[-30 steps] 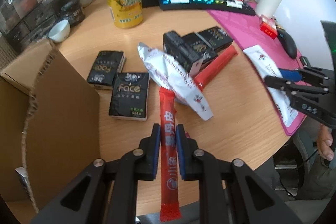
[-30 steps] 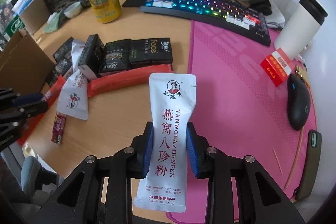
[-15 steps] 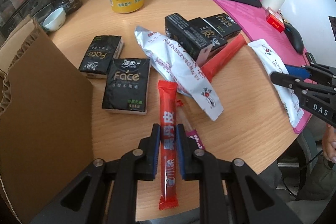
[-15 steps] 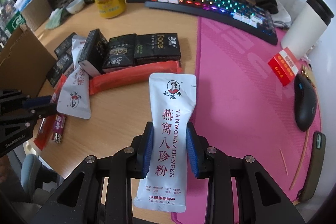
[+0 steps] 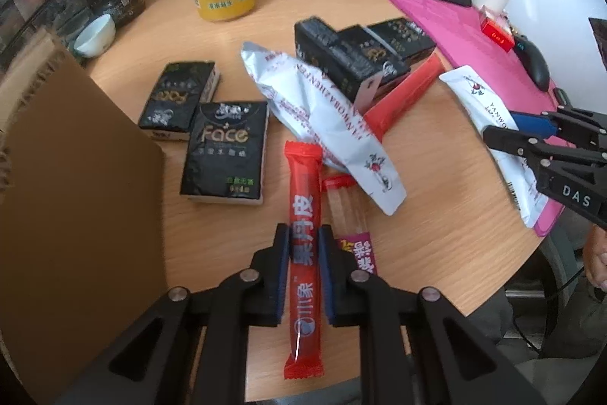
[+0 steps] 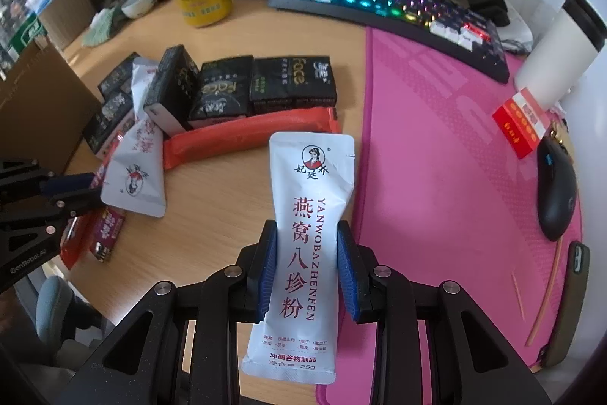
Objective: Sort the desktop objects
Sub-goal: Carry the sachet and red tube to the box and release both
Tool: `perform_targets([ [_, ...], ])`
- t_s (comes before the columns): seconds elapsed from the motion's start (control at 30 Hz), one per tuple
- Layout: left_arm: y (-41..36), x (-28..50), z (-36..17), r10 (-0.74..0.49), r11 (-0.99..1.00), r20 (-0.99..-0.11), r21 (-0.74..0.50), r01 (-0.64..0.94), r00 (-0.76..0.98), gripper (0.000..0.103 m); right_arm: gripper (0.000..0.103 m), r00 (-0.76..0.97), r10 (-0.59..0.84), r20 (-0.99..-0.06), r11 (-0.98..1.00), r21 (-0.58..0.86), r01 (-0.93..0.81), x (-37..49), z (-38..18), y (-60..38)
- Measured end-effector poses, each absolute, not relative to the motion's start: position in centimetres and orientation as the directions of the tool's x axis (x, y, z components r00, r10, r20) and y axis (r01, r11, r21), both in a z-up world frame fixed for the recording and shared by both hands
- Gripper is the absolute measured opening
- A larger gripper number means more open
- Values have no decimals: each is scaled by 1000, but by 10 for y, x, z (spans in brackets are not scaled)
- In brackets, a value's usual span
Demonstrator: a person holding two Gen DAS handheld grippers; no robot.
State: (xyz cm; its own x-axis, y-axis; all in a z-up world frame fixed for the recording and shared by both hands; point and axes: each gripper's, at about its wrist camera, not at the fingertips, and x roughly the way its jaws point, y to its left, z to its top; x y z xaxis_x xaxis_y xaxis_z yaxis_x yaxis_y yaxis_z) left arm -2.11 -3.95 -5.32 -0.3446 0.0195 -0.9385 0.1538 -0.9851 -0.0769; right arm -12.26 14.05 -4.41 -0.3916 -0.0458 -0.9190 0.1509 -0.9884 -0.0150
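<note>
Holding: left gripper (image 5: 303, 234) pinching a red stick sachet (image 5: 305, 245) above the wooden desk (image 5: 235, 37) (beside a cardboard box (image 5: 76, 196)); right gripper (image 6: 305, 226) clamped on a white powder sachet (image 6: 303, 245), over the desk's edge by the pink mat (image 6: 436, 147); black tissue packs (image 6: 261, 86) lying behind
</note>
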Motion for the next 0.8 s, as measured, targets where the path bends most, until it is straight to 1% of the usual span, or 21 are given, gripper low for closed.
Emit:
perform_targets([
  [0.23, -42, -7, -13, 34, -984, -899, -106, 141, -436, 15, 31, -451, -101, -887, -981, 14, 194, -120, -9, 126],
  [0.33, -45, 4, 15, 35, -984, -870, -115, 134, -492, 15, 31, -487, -155, -860, -966, 29, 256, -119, 16, 106],
  [0.4, -54, 15, 36, 29, -982, -846, -124, 142, -533, 15, 31, -506, -213, -836, -944, 43, 326, -119, 37, 84],
  [0.53, -85, 44, 82, -44, -967, -776, -124, 221, -629, 15, 31, -502, -331, -800, -876, 62, 479, -119, 66, 25],
  [0.6, -104, 61, 98, -112, -953, -749, -106, 285, -653, 15, 31, -478, -394, -785, -830, 81, 551, -121, 76, -9],
  [0.7, -136, 82, 103, -203, -919, -740, -83, 387, -641, 15, 31, -444, -447, -777, -780, 95, 618, -123, 83, -56],
  [0.8, -161, 93, 91, -245, -887, -759, -75, 455, -603, 15, 31, -395, -480, -783, -736, 115, 667, -126, 78, -96],
])
